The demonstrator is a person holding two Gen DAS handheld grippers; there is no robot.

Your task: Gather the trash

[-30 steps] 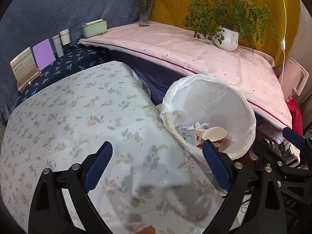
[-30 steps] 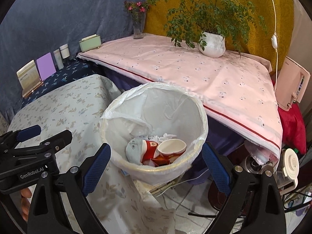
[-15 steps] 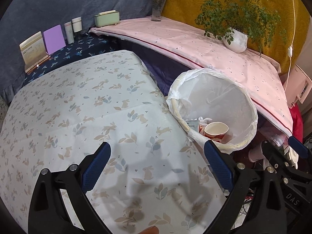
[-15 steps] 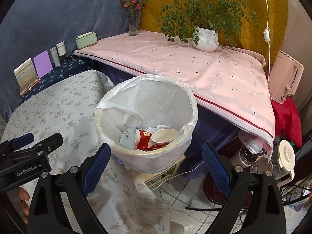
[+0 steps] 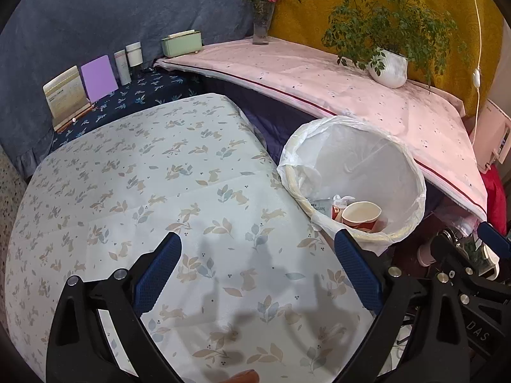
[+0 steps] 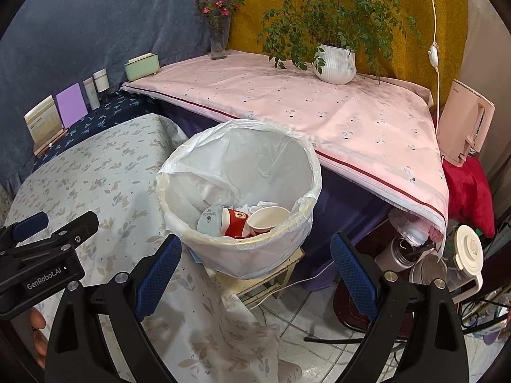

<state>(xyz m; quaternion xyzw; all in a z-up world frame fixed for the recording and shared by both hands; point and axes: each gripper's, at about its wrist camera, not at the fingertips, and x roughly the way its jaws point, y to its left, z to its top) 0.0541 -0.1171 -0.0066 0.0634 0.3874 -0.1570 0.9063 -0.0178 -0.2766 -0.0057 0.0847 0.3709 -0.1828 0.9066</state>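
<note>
- Hovering above a worktop (image 5: 179, 172) covered in a pale cloth printed with leaves and rabbits, the left gripper (image 5: 257, 268) is seen with its jaws spread wide and nothing between them.
- The right gripper (image 6: 255, 268) is held over the gap beside that worktop, its jaws likewise wide apart and empty.
- A bin (image 6: 306, 172) lined with a white plastic bag is placed just beside the worktop's right edge, on a small stool (image 6: 271, 282).
- The trash is found at the bottom of the bin: a paper cup (image 6: 268, 218) lying on its side with its mouth facing up and out, a red-and-white cup (image 6: 234, 221) touching it, and crumpled white paper (image 6: 262, 205) behind them.
- In the left wrist view the same paper cup (image 5: 361, 214) is seen inside the bin (image 5: 412, 172), near its front wall.
- No loose trash is seen on the visible part of the printed cloth.
- A second worktop (image 6: 319, 108), draped in pink cloth, is set behind the bin; a potted plant (image 6: 335, 63) and a vase of flowers (image 6: 218, 36) are stood on it.
- A green box (image 6: 142, 65), two small bottles (image 6: 95, 87), a purple card (image 6: 71, 105) and a calendar stand (image 6: 44, 124) are lined up against the blue backdrop.
- A pink kettle (image 6: 466, 121) is seen at the right, and flasks (image 6: 415, 255) are stood on the floor below.
</note>
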